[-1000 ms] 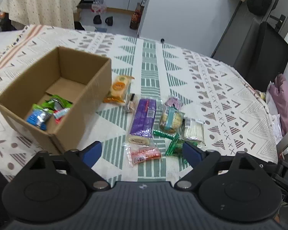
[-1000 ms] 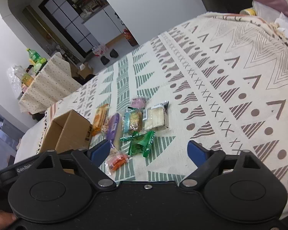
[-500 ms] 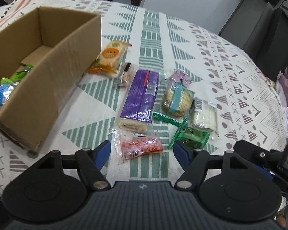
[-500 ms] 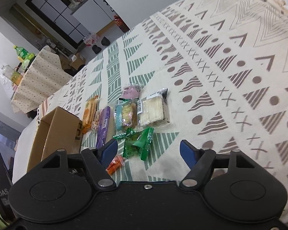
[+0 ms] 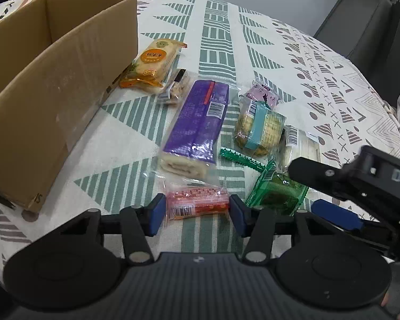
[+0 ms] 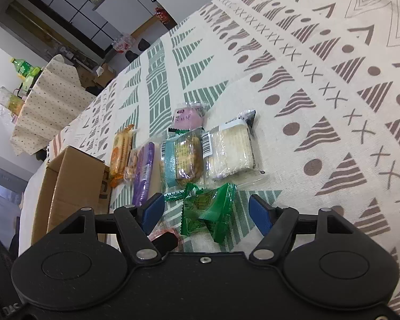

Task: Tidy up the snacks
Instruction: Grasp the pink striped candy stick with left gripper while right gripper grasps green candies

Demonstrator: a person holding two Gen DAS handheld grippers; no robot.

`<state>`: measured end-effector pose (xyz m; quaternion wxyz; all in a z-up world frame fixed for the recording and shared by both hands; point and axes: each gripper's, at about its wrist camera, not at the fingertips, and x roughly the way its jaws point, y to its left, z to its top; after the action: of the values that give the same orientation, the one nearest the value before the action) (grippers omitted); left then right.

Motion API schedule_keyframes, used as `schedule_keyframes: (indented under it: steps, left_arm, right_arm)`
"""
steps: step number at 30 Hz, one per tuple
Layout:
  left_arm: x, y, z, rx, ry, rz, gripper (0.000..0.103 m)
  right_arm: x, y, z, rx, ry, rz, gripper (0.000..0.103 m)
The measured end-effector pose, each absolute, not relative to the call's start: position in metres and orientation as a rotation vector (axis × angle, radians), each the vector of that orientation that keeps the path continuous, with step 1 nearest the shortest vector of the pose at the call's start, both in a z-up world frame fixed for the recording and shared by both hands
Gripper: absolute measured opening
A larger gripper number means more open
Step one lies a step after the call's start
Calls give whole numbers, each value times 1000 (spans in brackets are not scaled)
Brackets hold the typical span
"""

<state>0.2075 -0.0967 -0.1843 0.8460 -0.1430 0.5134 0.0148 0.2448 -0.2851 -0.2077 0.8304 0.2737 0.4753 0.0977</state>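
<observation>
My left tongs [image 5: 197, 210] straddle the red snack packet [image 5: 197, 203], blue pads just beside its crinkly ends but not yet clamped, so I can lift it toward the cardboard box [image 5: 53, 85] on the left. My right tongs [image 6: 206, 209] gape wide around the glossy green packets [image 6: 210, 210] on the patterned worktop [image 6: 333, 80].

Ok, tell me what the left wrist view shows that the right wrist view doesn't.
Left wrist only: the red snack packet whole, between the open left hand-held gripper fingers. Right wrist only: a green bottle on a far table, and the green packet between the open right hand-held gripper fingers. Both: cardboard box, purple packet, orange packet, patterned tablecloth.
</observation>
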Motion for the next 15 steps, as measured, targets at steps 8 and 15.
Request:
schedule_keyframes:
  steps: [8, 15]
  left_arm:
    - [203, -86, -175, -309, 1073, 57, 46]
    - [198, -72, -162, -308, 1046, 99, 46]
  right_arm:
    - [249, -275, -215, 564, 1029, 216, 70]
    - [253, -268, -221, 534, 1045, 190, 36]
